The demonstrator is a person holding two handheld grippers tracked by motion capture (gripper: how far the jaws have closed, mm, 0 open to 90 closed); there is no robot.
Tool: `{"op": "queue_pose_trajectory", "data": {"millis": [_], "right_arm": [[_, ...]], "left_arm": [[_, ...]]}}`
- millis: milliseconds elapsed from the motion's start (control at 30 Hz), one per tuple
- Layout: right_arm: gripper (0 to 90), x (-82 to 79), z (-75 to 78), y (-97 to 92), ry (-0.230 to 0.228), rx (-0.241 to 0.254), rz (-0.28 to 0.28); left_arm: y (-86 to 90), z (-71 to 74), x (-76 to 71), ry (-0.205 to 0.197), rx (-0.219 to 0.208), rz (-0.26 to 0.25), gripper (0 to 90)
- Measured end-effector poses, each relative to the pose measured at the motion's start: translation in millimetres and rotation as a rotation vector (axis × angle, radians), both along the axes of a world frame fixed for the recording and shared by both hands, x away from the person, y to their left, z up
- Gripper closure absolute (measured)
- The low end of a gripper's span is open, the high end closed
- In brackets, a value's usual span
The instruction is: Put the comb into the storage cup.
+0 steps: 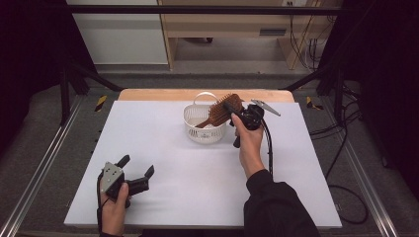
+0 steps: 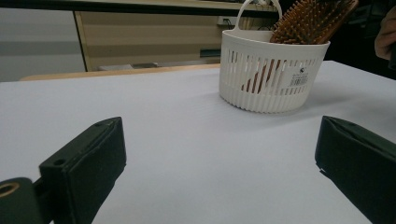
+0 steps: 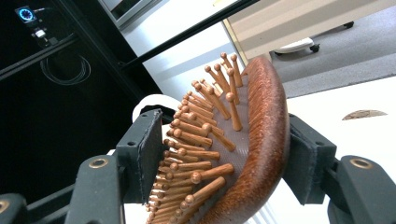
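Note:
A brown wooden hairbrush (image 1: 222,109) leans out of a small white slatted basket (image 1: 205,131), handle down inside it and head sticking up to the right. My right gripper (image 1: 231,107) is shut on the brush head. In the right gripper view one pad meets the bristle tips and the other the rounded back of the hairbrush (image 3: 261,140). My left gripper (image 1: 137,165) rests open and holds nothing at the near left of the white table (image 1: 173,153). In the left gripper view the basket (image 2: 271,79) and the hairbrush (image 2: 310,18) lie ahead, well beyond the jaws.
The basket has a looped white handle (image 1: 205,96) at its far side. The right gripper's black cable (image 1: 269,148) trails back along the forearm. The table's wooden far edge (image 1: 163,94) borders grey floor and cabinets. Metal rails (image 1: 39,173) flank the table.

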State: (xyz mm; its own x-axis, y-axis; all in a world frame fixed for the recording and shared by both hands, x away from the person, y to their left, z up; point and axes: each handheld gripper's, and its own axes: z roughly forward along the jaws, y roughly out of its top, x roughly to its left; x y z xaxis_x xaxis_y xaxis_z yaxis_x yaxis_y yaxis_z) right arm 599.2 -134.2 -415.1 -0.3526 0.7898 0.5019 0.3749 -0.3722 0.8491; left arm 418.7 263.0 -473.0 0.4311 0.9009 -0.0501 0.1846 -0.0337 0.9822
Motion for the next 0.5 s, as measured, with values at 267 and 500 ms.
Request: {"op": "queue_pose_trajectory", "data": {"millis": [267, 500], "right_arm": [[35.0, -0.1, -0.2, -2.5, 0.013, -0.014, -0.007], [31.9, 0.2, 0.1, -1.5, 0.013, -0.024, -0.012]], "left_arm": [[0.9, 0.0, -0.4, 0.001, -0.002, 0.002, 2.0], [-0.2, -0.3, -0.2, 0.004, 0.003, -0.003, 2.0]]}}
